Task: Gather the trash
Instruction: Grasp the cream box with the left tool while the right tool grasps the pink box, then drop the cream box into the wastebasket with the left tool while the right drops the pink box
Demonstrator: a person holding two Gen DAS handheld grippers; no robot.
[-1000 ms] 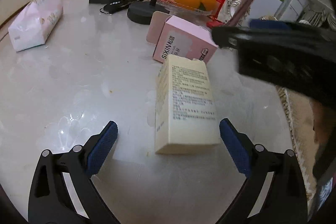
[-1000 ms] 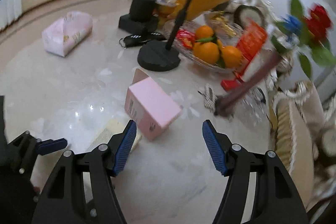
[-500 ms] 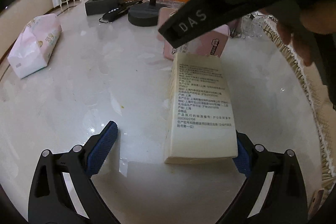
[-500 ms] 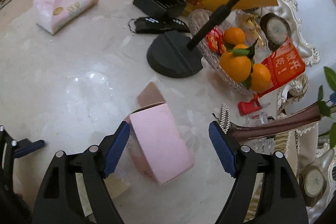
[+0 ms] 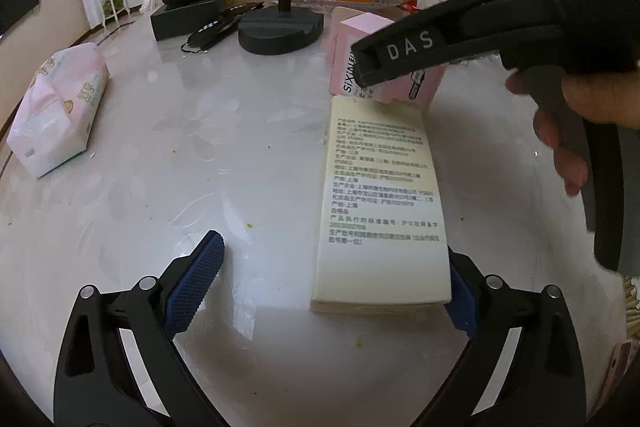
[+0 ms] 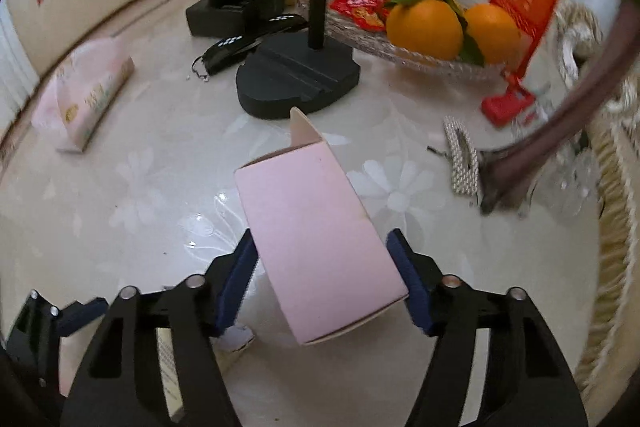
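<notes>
Left wrist view: a cream carton (image 5: pixel 380 203) is seen lying flat on the marble table (image 5: pixel 160 155), printed side up, with its near end set between the fingers of the left gripper (image 5: pixel 332 287). The fingers are spread wide — the right pad sits against the carton's corner, while the left pad (image 5: pixel 196 283) is held well apart from it. Just beyond the carton's far end a pink box (image 5: pixel 376 67) is seen, partly covered by the right gripper (image 5: pixel 394 57) and the hand (image 5: pixel 576 131) holding it. In the right wrist view the pink box (image 6: pixel 316 239) is framed between the right gripper's (image 6: pixel 324 283) blue pads, its flap open at the far end; the pads are close to both sides — whether they are pressing cannot be told. A tissue pack (image 5: pixel 60 111) lies well off to the left, and a dish of oranges (image 6: pixel 424 23) stands behind a black stand base (image 6: pixel 296 79).
</notes>
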